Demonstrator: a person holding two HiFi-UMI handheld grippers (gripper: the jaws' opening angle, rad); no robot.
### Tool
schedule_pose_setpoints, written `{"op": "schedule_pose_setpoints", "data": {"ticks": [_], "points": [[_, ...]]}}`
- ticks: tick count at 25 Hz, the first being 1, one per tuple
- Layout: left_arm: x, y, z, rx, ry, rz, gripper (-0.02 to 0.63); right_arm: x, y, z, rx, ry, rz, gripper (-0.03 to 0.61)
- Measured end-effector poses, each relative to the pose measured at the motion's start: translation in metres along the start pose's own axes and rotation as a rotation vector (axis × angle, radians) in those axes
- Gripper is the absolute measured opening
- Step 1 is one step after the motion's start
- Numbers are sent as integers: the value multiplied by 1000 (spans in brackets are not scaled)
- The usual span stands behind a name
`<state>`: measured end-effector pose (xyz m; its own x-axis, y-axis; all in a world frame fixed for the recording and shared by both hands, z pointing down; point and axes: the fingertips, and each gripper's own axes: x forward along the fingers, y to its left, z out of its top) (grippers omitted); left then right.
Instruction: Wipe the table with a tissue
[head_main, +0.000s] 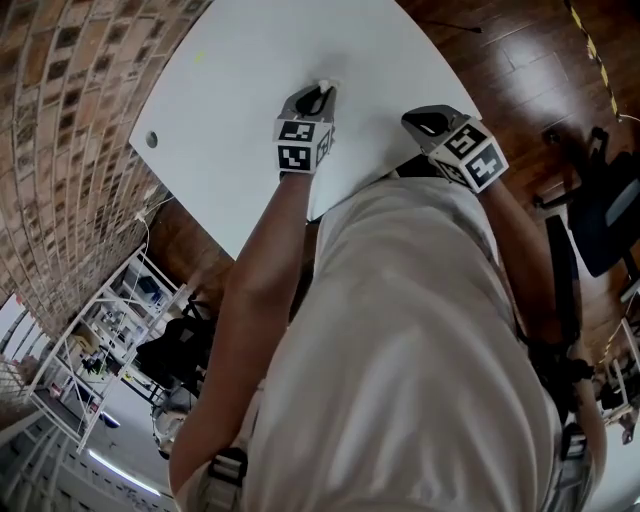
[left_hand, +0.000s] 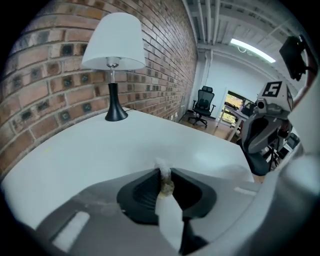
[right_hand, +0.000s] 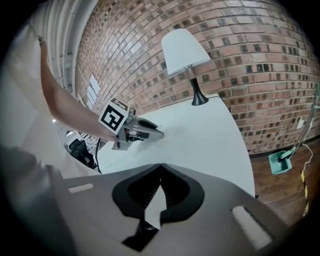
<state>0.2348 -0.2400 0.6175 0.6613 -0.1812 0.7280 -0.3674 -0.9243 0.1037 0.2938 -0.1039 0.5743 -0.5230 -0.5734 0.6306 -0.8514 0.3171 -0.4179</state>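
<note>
A small crumpled white tissue (left_hand: 163, 172) with a yellowish spot is pinched between the jaws of my left gripper (left_hand: 164, 176). In the head view, the left gripper (head_main: 322, 93) holds the tissue (head_main: 326, 84) down on the white table (head_main: 250, 60), near its middle. The right gripper view shows it from the side, the tissue (right_hand: 164, 134) touching the tabletop (right_hand: 210, 130). My right gripper (right_hand: 160, 166) is shut with nothing between its jaws. It hovers by the table's near edge (head_main: 415, 120), to the right of the left one.
A white-shaded lamp (left_hand: 113, 55) on a black base stands on the table's far side, against the brick wall (right_hand: 260, 65). The table has a small round grommet (head_main: 152, 139) near one edge. Office chairs (left_hand: 202, 102) and a wooden floor (head_main: 520, 60) lie beyond.
</note>
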Motion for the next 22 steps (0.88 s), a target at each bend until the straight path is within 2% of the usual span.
{"op": "schedule_pose_setpoints", "data": {"ticks": [4,8,16,22], "points": [[-27,10,-21,-120,-44,79,61,4,2,0,-12,2,8,8],[-51,5,-40,-188,-70,96,61,6,11,-2,-28,12,19,8],[-86,-19,-61,-286,-164,66,63,9,43,-5,-77,30,3,9],[-110,-43,-76,-315,-217,15,63,-6,63,-13,-62,9,-79,8]]}}
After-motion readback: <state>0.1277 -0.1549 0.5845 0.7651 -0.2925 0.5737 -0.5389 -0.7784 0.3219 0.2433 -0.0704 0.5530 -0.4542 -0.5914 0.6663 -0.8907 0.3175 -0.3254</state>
